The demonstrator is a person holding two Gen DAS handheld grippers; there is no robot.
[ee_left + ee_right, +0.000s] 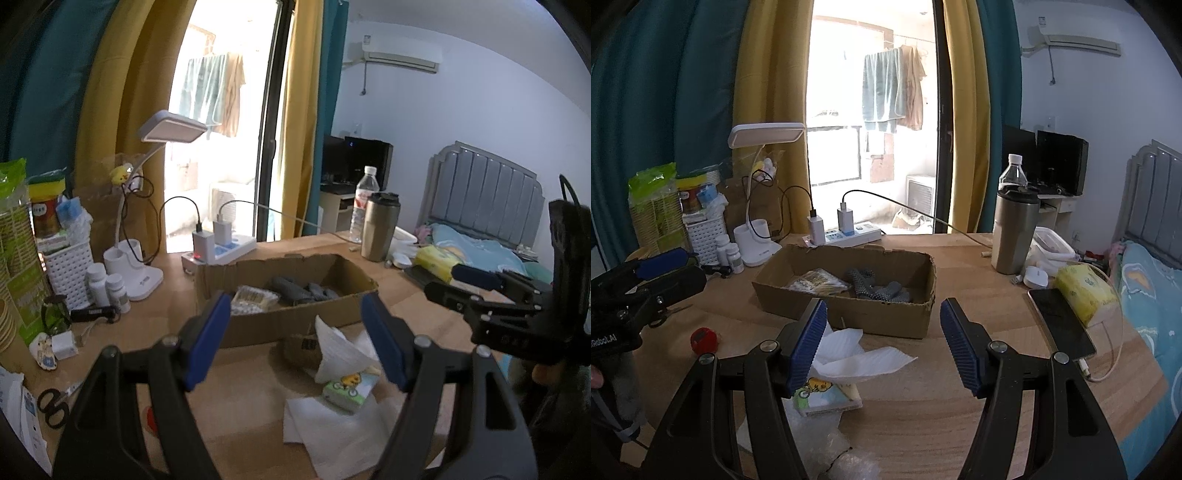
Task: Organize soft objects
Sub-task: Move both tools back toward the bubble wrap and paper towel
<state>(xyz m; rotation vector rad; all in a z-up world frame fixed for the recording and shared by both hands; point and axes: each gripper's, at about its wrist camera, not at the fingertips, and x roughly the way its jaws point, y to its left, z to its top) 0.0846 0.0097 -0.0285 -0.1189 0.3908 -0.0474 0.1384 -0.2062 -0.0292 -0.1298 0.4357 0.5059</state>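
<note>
Your left gripper (295,332) shows its blue fingers (207,339) spread wide and empty above a tissue pack (349,389) with a cartoon print, lying on white paper just before the cardboard box (258,325) on the table (243,387).

From the right wrist, your right gripper (884,341) is likewise wide and empty; "Robot.AI" reads on the other gripper's body, and grey gloves (882,286) lie in the box.

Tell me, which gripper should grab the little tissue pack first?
Probably the left gripper: the tissue pack lies between its open fingers. For the right gripper, the pack sits off beside its left finger.
</note>
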